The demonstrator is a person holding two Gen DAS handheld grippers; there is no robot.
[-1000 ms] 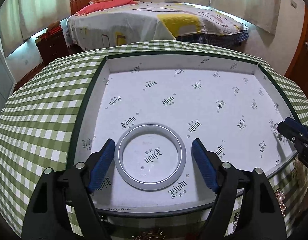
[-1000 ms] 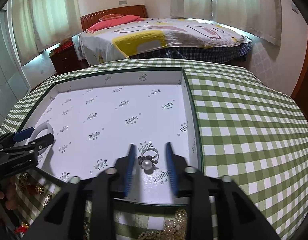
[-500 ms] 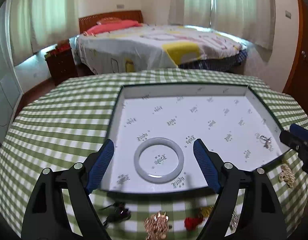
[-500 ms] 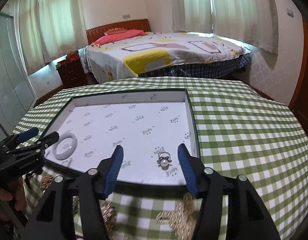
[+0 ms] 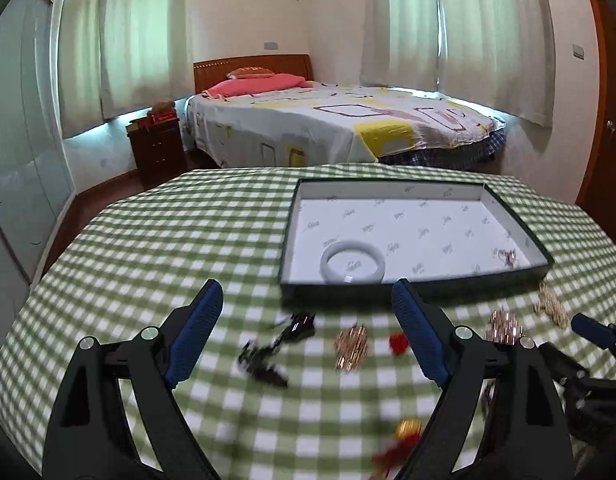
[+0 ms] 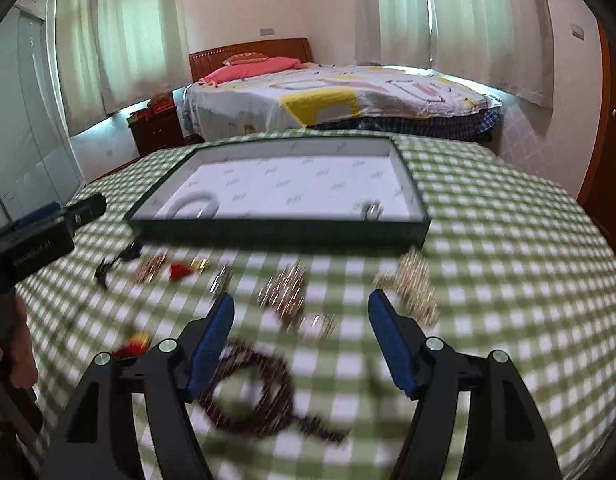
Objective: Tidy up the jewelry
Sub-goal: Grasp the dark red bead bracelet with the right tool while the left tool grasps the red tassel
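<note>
Jewelry is split now: a white bangle and pearl ring lie in the tray, and both claws, left and right, have pulled back, spread wide and empty, above loose pieces like the dark bead bracelet on the table, so another pickup likely follows.

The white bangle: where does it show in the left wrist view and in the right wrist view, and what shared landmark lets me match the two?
Left wrist view: the white bangle lies flat in the tray's near-left part, right of picture centre.
Right wrist view: the white bangle sits in the tray's near-left corner, left of centre, blurred.
Shared landmark: the green-edged tray, with the pearl ring near its right front corner.
</note>
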